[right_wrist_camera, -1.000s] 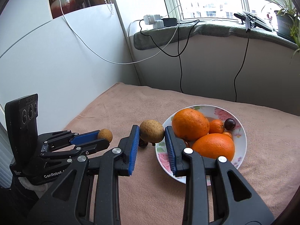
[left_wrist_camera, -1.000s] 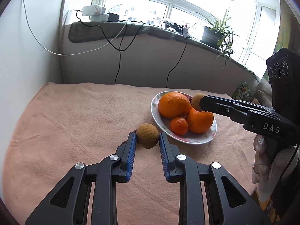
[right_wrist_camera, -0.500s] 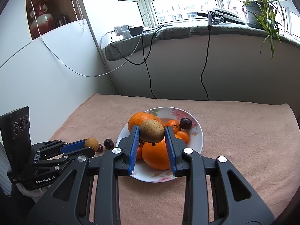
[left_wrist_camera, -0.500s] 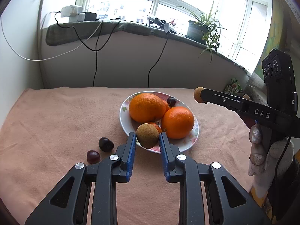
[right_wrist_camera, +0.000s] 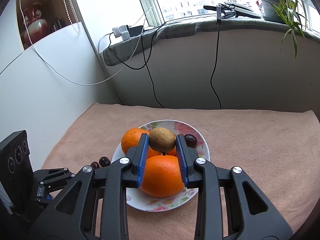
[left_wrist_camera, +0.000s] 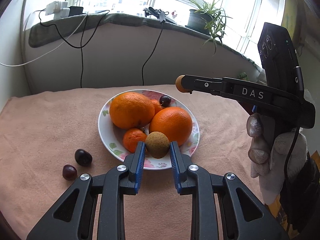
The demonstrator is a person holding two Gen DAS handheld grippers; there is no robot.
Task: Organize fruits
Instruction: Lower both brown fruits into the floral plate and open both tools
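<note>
A floral plate (left_wrist_camera: 104, 132) on the pink cloth holds two big oranges (left_wrist_camera: 131, 110), small tangerines (left_wrist_camera: 133, 140) and a dark plum (left_wrist_camera: 165, 100). My left gripper (left_wrist_camera: 157, 148) is shut on a small brown fruit (left_wrist_camera: 157, 144) over the plate's near rim. My right gripper (right_wrist_camera: 162, 142) is shut on a second brown fruit (right_wrist_camera: 162, 141) and holds it above the plate (right_wrist_camera: 202, 146) and its oranges (right_wrist_camera: 162, 178). In the left wrist view the right gripper (left_wrist_camera: 183, 84) comes in from the right, above the plate's far side.
Two dark plums (left_wrist_camera: 83, 157) (left_wrist_camera: 69, 172) lie on the cloth left of the plate. A wall and a windowsill with cables, a power strip (left_wrist_camera: 57, 9) and a potted plant (left_wrist_camera: 200, 19) stand behind the table. The left gripper's body (right_wrist_camera: 30, 182) is at the lower left.
Both grippers have moved with their brown fruits to over the plate. The left came from the cloth at the left; the right rose and shifted over the oranges.
</note>
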